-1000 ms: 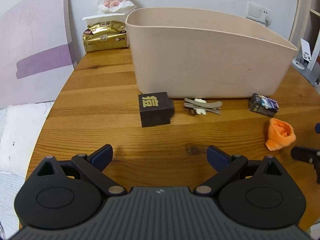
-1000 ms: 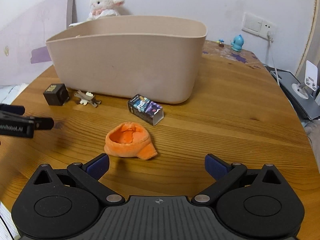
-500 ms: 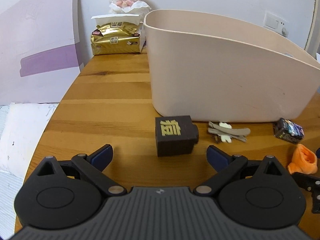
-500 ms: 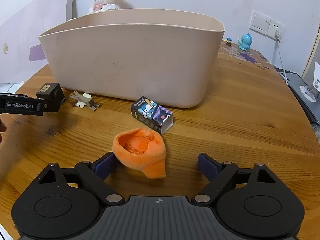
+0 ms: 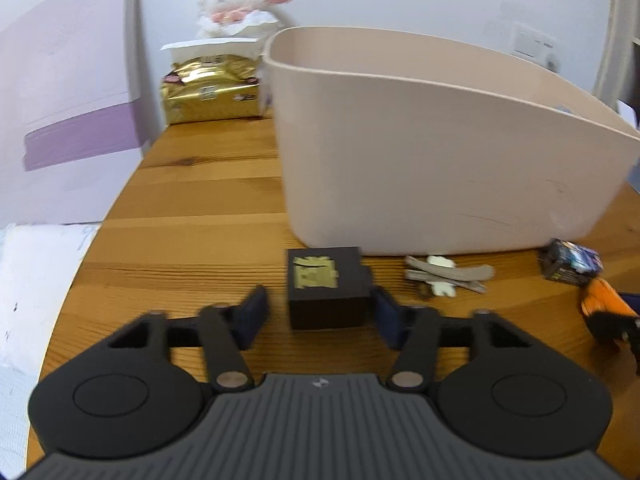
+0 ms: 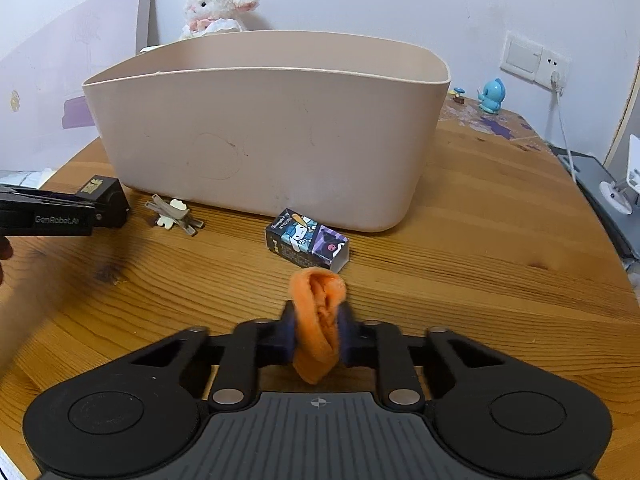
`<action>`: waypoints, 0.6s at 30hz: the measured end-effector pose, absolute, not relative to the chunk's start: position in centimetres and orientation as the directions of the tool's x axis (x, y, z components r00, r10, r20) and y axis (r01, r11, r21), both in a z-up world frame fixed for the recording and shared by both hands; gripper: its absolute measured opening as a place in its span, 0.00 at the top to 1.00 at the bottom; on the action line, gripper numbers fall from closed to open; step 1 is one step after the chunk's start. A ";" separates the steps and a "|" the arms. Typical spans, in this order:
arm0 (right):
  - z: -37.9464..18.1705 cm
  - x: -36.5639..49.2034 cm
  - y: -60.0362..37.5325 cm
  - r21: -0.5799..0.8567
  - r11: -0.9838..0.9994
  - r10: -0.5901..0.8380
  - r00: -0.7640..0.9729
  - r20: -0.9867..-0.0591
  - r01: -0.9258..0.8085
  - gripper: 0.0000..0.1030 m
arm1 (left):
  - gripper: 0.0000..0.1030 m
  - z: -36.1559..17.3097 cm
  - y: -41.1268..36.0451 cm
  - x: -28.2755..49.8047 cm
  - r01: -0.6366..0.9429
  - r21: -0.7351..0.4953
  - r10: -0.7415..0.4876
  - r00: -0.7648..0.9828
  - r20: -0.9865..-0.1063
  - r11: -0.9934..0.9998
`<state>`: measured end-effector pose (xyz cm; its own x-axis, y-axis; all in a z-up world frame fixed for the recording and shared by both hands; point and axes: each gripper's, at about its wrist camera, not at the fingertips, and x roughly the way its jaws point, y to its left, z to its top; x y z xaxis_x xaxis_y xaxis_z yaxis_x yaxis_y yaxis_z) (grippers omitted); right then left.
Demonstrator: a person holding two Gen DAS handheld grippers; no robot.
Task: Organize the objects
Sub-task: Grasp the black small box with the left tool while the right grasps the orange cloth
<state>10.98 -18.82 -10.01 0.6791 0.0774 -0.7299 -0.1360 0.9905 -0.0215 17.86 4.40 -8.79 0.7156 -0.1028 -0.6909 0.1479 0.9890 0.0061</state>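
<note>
A dark box with a gold character (image 5: 326,286) sits on the wooden table between the fingers of my left gripper (image 5: 320,312); the jaws are partly closed, with a gap on the left side. It also shows in the right wrist view (image 6: 106,196). My right gripper (image 6: 318,334) is shut on an orange plush piece (image 6: 318,320), also in the left wrist view (image 5: 604,300). A large beige tub (image 6: 272,128) stands behind. A small printed carton (image 6: 306,240) and hair clips (image 6: 174,214) lie in front of it.
A gold tissue pack (image 5: 210,90) and a white plush lamb (image 5: 240,2) stand at the table's far left. A blue figurine (image 6: 492,96) and a wall socket with a cable (image 6: 554,68) are at the far right. A purple board (image 5: 60,120) leans on the left.
My left gripper moved forward around the dark box and narrowed its jaws. My right gripper closed on the orange plush piece.
</note>
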 end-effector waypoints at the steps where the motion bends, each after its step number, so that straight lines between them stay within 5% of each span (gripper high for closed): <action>1: -10.0 10.9 -18.9 -0.018 0.991 0.078 0.682 -0.728 -0.133 0.84 | 0.55 -8.7 4.3 17.7 0.156 0.010 -0.105 0.713 -0.693 0.988; 18: -5.3 7.6 -20.4 0.016 0.990 0.116 0.759 -0.641 -0.138 0.85 | 0.55 -4.9 2.8 12.7 0.200 0.074 -0.106 0.756 -0.646 0.977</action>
<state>7.56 -20.37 -5.29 0.7588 0.1158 -0.6410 -0.1380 0.9903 0.0156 12.75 2.82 -4.92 0.7556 -0.1059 -0.6464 0.2004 0.9769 0.0743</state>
